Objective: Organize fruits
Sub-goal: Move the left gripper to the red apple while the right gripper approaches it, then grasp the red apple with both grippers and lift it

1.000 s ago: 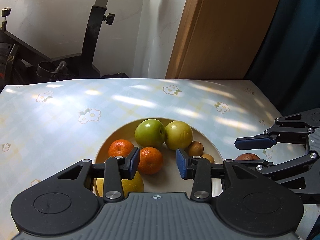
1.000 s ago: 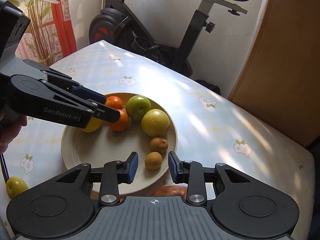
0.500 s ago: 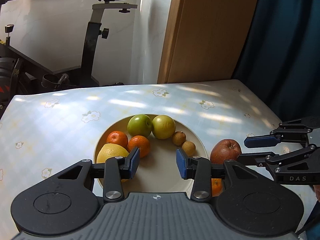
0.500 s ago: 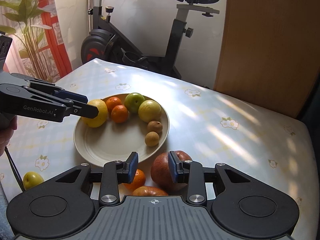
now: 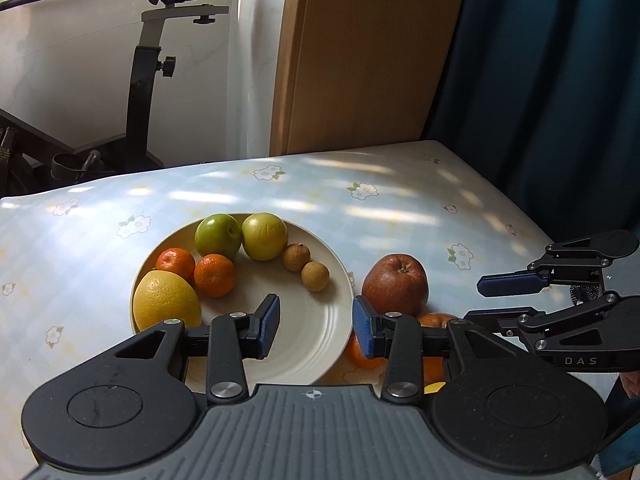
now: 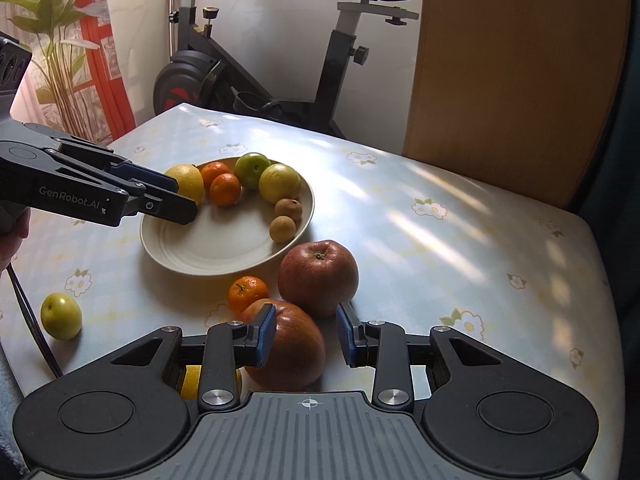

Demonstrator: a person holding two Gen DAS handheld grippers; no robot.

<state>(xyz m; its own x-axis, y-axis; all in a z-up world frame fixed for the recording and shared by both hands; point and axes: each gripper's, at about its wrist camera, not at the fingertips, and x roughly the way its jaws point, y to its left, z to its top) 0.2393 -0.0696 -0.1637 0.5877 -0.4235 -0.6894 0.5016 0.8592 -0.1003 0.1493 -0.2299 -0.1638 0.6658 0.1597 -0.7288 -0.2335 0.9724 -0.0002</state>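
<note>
Above a flowered table [image 6: 420,216]: left gripper [image 5: 316,326] and right gripper [image 6: 306,336], both partly open, gripping nothing. On the plate [image 5: 308,344], lemon [image 5: 166,300], tangerines, green apples. Just beside its rim, two red apples [image 6: 318,276] and another tangerine [image 6: 248,292].

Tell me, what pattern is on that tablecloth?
The tablecloth is pale blue check with small white flowers, clearest in the right wrist view.

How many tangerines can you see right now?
3. Two tangerines sit on the plate beside the lemon, at and; one lies on the table. Others may be hidden.
</note>
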